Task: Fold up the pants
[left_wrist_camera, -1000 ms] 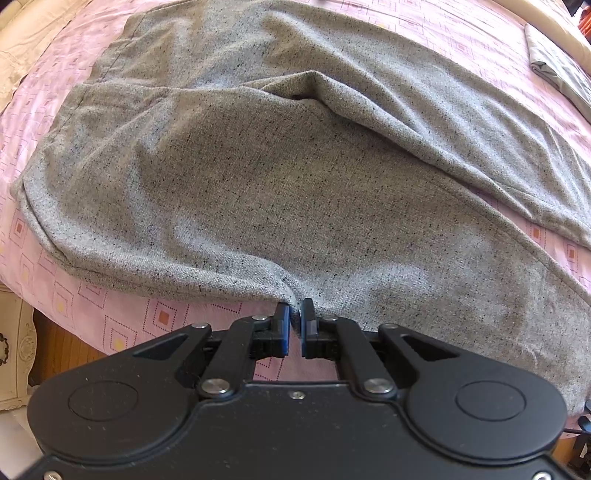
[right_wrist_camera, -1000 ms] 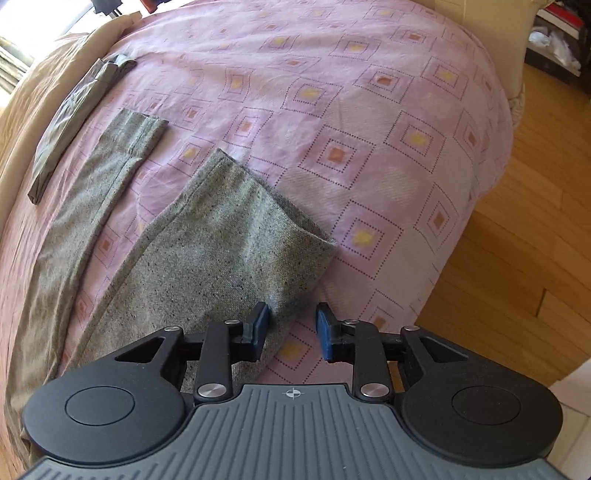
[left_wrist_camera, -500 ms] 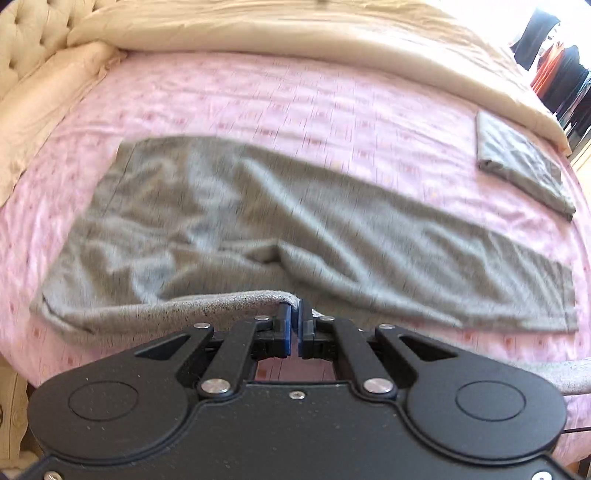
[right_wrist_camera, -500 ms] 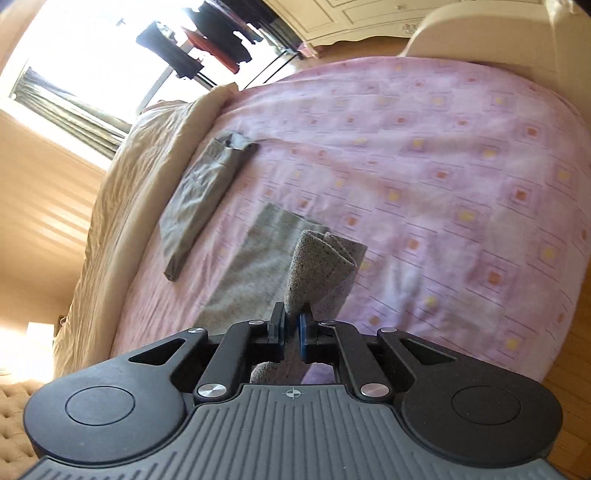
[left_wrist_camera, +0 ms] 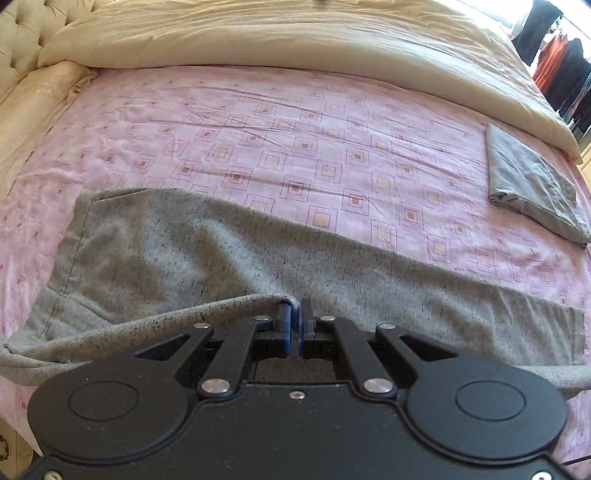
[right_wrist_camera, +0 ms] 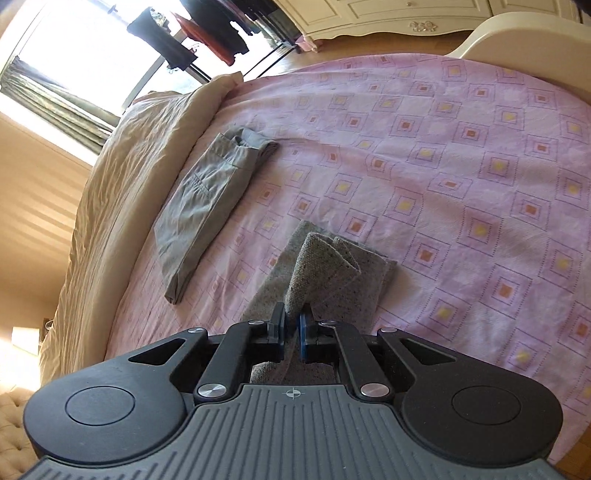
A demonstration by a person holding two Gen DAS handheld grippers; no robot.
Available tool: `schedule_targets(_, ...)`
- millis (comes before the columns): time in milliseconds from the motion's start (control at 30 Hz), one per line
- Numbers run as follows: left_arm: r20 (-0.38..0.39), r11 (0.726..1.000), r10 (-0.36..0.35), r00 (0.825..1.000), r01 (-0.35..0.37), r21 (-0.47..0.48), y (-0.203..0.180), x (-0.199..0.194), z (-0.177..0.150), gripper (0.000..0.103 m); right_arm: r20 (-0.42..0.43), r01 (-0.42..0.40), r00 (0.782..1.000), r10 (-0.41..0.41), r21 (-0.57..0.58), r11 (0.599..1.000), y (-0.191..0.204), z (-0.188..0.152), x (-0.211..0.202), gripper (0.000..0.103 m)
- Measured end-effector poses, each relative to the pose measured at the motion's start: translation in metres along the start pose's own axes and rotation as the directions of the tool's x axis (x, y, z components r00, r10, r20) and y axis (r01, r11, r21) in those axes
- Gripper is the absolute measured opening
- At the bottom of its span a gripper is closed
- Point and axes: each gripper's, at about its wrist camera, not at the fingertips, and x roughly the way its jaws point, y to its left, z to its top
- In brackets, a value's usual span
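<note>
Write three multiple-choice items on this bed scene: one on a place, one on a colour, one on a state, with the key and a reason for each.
1. Where does the folded grey garment lie?
A. on the pink sheet beside the beige duvet
B. on the wooden floor
C. on top of the pants

2. What colour are the pants?
A. navy
B. speckled grey
C. beige

3. How does the left tool stand?
A. wide open over bare sheet
B. shut on nothing
C. shut on an edge of the pants

Key: 1 A, it rests on the sheet near the duvet's edge, apart from the pants. 2 B, the cloth is grey with dark flecks. 3 C, the lifted pants edge runs right into the closed blue pads.
</note>
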Motion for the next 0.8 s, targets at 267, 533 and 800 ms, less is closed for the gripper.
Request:
schedule_targets(267, -0.079, 1.0, 0.027, 0.997, -0.026, 0.013, -0.035, 0.062, 0.033, 0.005, -0.026, 0.093, 0.995, -0.092, 0.034, 0.995, 0.026, 0.014, 0.062, 0.007)
schedule_targets(533, -0.158, 0.999, 0.039, 0.987, -0.037, 0.015, -0.048, 0.11, 0.06, 0.005, -0.044, 0.177, 0.984, -0.175, 0.057, 0.982, 0.042, 0.027, 0.109, 0.007)
schedule_targets(800, -0.237, 0.998, 0.061, 0.97, -0.057, 0.021, -0.058, 0.149, 0.072, 0.007, -0.082, 0.245, 0.967, -0.239, 0.077, 0.966, 0.046, 0.033, 0.139, 0.01)
